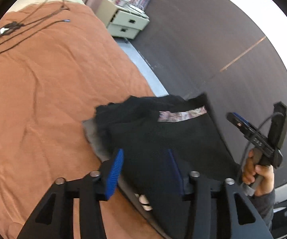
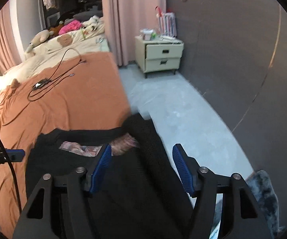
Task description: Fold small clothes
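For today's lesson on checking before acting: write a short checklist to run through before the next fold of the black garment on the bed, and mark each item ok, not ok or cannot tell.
1. Left tongs open, pads clear of cloth: ok.
2. Right tongs open, nothing pinched: ok.
3. Black garment lies fully on the orange bedspread: not ok; one side overhangs the bed's edge toward the floor.
4. Garment flat and smooth: not ok; its far edge is bunched near the patterned lining.
5. Black cables clear of the garment: ok, they lie well up the bed.
6. Folds already made are even: cannot tell; the dark cloth is blurred.
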{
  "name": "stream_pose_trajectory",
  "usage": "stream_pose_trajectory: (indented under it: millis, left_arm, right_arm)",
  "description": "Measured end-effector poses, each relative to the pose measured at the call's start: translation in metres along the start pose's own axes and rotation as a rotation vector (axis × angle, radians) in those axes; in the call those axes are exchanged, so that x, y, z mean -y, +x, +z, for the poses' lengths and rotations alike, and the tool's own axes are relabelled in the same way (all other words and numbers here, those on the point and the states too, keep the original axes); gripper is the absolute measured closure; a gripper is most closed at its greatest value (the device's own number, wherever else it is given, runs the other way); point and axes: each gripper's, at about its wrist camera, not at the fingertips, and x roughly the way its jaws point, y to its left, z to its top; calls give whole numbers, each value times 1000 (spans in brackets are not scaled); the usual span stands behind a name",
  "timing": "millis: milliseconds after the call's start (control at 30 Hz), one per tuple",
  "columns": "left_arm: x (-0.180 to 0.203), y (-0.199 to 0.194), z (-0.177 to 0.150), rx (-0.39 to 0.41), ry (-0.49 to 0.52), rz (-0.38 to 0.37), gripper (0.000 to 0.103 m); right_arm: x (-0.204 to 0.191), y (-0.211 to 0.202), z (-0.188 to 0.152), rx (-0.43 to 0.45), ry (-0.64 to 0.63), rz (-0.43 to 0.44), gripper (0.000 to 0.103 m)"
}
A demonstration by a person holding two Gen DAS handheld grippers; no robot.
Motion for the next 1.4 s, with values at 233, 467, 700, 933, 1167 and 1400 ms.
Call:
stream_pose_trajectory:
  millis: [233, 467, 700, 933, 1167, 1400]
  left_arm:
    - [-2, -21, -10, 9, -20, 7, 45]
    - [11, -66, -22, 62, 13, 23, 14]
    - [25, -122, -40, 148, 54, 64, 0]
    - [29, -182, -64, 191, 103, 129, 0]
    - [13, -240, -85, 258, 67, 166, 0]
    - [6, -285, -109, 294, 56, 199, 0]
  right_arm:
    - [10, -22, -22, -55, 52, 17, 41]
    - [35, -53, -21, -84, 88, 8, 41]
    - [19, -96, -23, -43, 118, -35, 6]
    - [-8, -139, -30, 14, 99, -45, 0]
    - [-38, -144, -41, 19, 55, -10, 0]
    - [-59, -167, -54, 40, -12, 20, 0]
